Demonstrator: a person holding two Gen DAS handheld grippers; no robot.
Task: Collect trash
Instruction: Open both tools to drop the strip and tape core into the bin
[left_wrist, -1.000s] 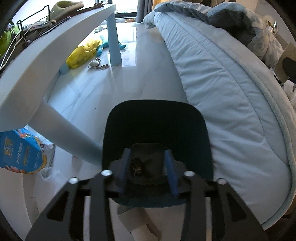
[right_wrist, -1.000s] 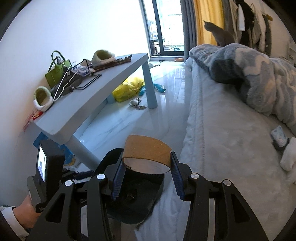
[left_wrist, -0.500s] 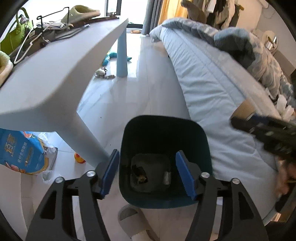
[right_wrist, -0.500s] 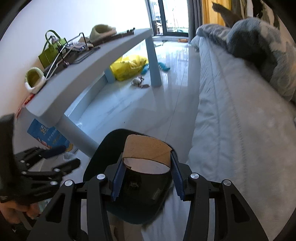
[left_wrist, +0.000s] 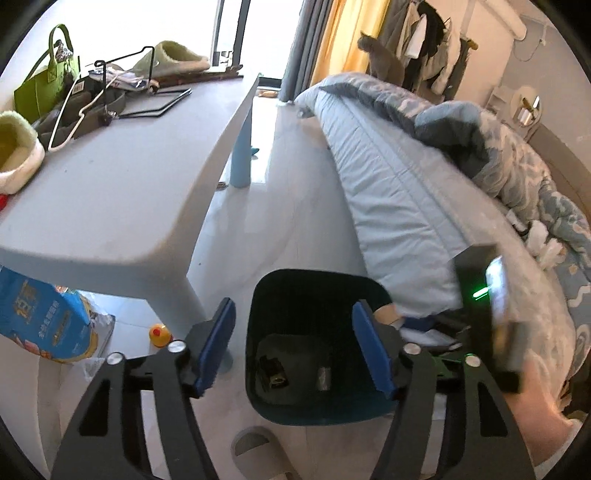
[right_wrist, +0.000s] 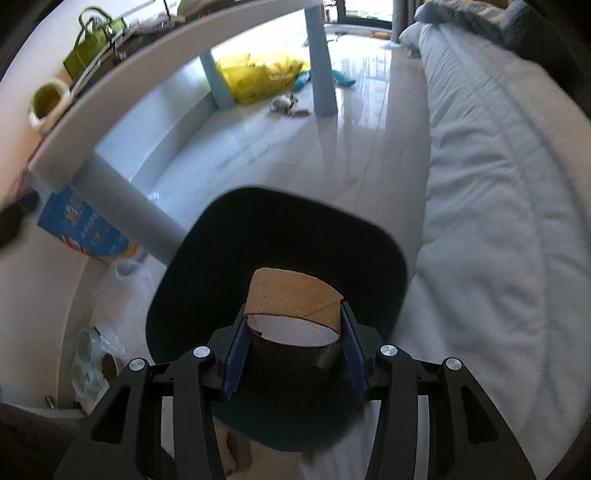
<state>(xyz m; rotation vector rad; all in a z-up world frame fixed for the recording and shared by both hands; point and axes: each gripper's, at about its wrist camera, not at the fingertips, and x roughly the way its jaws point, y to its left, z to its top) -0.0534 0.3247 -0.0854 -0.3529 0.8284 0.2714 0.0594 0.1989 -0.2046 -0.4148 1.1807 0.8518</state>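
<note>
Right tool (right_wrist: 293, 341) is clamping a cardboard tube (right_wrist: 295, 301) directly above the bin (right_wrist: 376, 266); left tool (left_wrist: 293, 341), jaws just narrowing slightly, is gaping empty.

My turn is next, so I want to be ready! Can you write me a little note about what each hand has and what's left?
Right gripper: jaws shut on a cardboard tube, held over the dark bin.
Left gripper: jaws open and empty, above the same bin on the floor between table and bed.
Done: some scraps already lie in the bin.
Left: drop the tube in, then look for more trash.
</note>
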